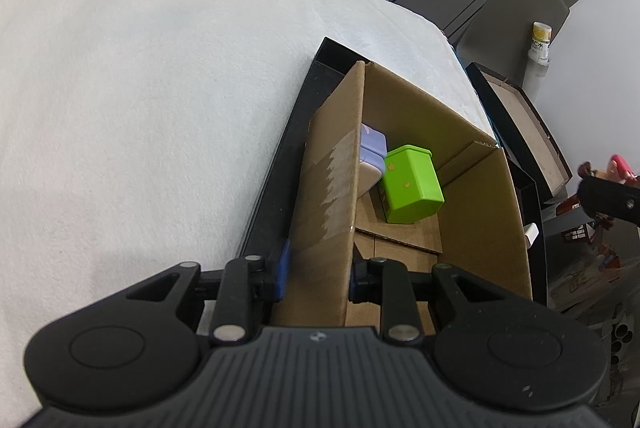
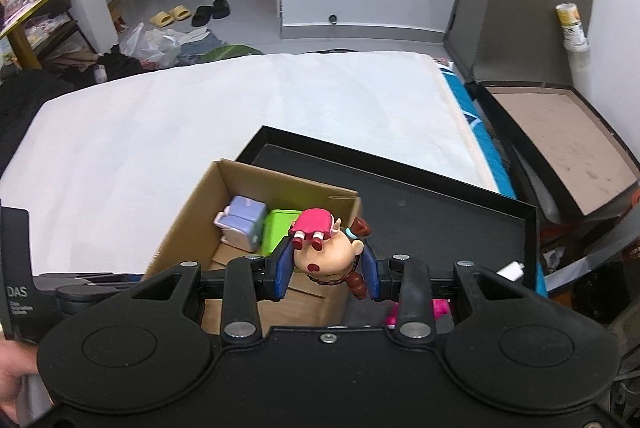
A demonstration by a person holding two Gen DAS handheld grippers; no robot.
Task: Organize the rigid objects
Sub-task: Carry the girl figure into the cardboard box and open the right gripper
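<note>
A cardboard box (image 1: pixel 476 188) stands in a black tray (image 1: pixel 276 164) on the white bed. In it lie a green cube toy (image 1: pixel 412 190) and a lilac and white toy (image 1: pixel 372 152). My left gripper (image 1: pixel 318 276) is shut on the box's left wall (image 1: pixel 332 188), one finger outside, one inside. My right gripper (image 2: pixel 328 270) is shut on a cartoon figurine (image 2: pixel 328 248) with a pink hat, held above the box's right wall (image 2: pixel 316 292). The box (image 2: pixel 188 228), green toy (image 2: pixel 280 232) and lilac toy (image 2: pixel 244 222) also show in the right wrist view. The figurine appears at the right edge (image 1: pixel 616 172).
The white bed cover (image 2: pixel 240 116) stretches left and behind the tray (image 2: pixel 440 212). A brown open case (image 2: pixel 560 140) stands at the right with a bottle (image 2: pixel 572 26) on its rim. Slippers and bags (image 2: pixel 160 40) lie on the floor beyond. A pink object (image 2: pixel 436 308) lies below my right gripper.
</note>
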